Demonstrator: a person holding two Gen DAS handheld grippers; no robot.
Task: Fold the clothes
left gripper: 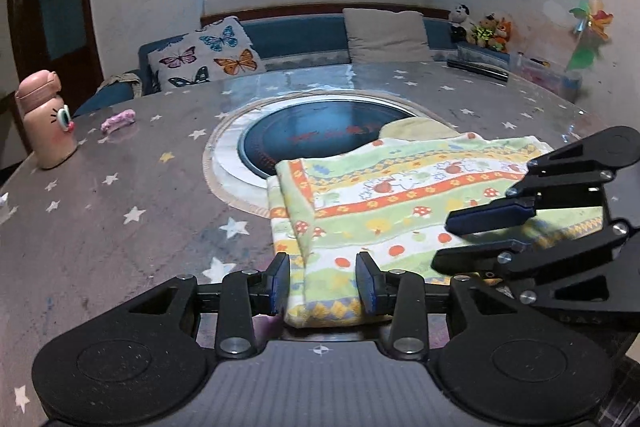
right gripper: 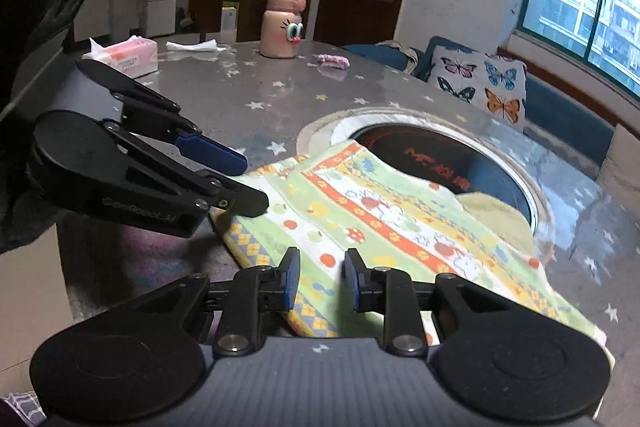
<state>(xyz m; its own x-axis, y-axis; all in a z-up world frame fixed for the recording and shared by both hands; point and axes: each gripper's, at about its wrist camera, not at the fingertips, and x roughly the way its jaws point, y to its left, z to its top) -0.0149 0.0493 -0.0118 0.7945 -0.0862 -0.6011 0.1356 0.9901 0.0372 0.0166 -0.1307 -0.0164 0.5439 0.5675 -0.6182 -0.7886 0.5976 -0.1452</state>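
Observation:
A folded child's garment [left gripper: 400,195] [right gripper: 380,219], green with orange bands and mushroom and apple prints, lies flat on the star-patterned table [left gripper: 120,227] [right gripper: 260,95]. It partly covers the round black hob [left gripper: 320,139] [right gripper: 440,163]. My left gripper [left gripper: 323,281] [right gripper: 254,183] is open, and the garment's near left corner lies between its fingers without being pinched. My right gripper [right gripper: 322,281] [left gripper: 442,242] is open too, its blue pads either side of the garment's near edge further right. Both grippers sit low over the cloth, side by side.
A pink cartoon bottle [left gripper: 46,119] [right gripper: 284,23] stands at the table's far left, with a small pink scrap [left gripper: 118,121] [right gripper: 332,61] nearby. A tissue pack [right gripper: 124,57] lies near the table edge. A sofa with a butterfly cushion [left gripper: 208,55] runs behind the table.

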